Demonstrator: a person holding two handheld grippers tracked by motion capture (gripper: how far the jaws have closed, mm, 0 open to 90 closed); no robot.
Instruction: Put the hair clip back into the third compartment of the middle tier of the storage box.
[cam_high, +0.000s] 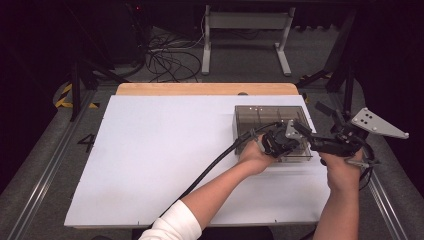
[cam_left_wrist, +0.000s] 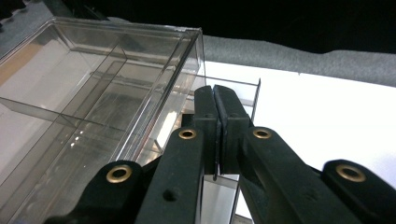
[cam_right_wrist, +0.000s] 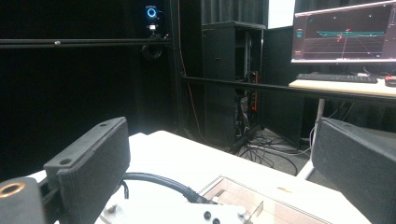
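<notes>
Clearly, the left gripper's (cam_left_wrist: 215, 100) black jaws were pressed together, pinching a thin clear plastic divider (cam_left_wrist: 247, 100) standing at the near right corner of the transparent compartmented plastic box (cam_high: 270, 116) on the white table (cam_high: 165, 150). Just beside it, the right gripper (cam_high: 320, 142) hovered with jaws wide apart, holding nothing. Probably the divider was being seated or pulled; next came a steady, straight slide along its slot.

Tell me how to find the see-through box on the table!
Look at the white table, then go to its far right side. The clear box sits there by the two grippers, smoky and see-through, with thin walls splitting it into compartments.
</notes>
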